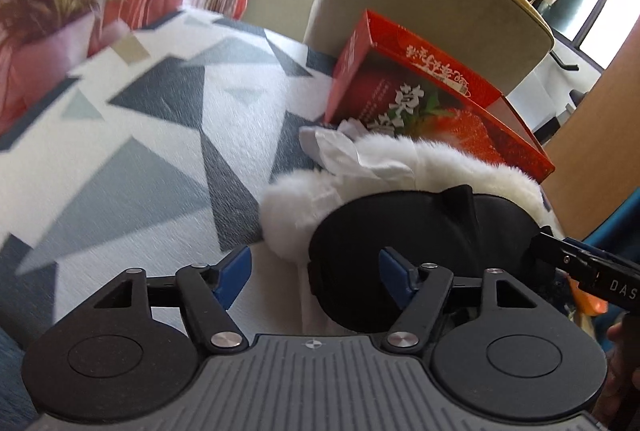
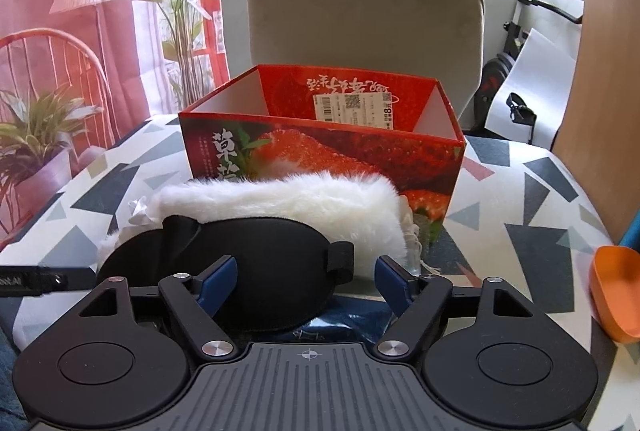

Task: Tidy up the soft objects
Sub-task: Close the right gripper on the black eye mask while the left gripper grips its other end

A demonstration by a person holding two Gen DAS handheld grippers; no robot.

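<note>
In the right wrist view the black mask (image 2: 256, 271) is lying lengthwise left to right across the open, empty jaws of the right gripper (image 2: 306, 281), against the white fur (image 2: 288, 207) below the red box (image 2: 320, 143), while the left gripper (image 1: 316, 277), also open and empty, is sitting at its left end.

Bright window backlight, left-view blur, fisheye warp

Large white character 草 (image 2: 225, 145) printed on the front wall of the red strawberry box (image 2: 360, 167), a second character below it half hidden behind white fur. White brush script, not legible, on the inner back wall of that box. White barcode sticker (image 2: 354, 109) below the script, showing "8". Letters "DAS" on the other tool (image 1: 600, 271), seen from the left wrist.
</note>
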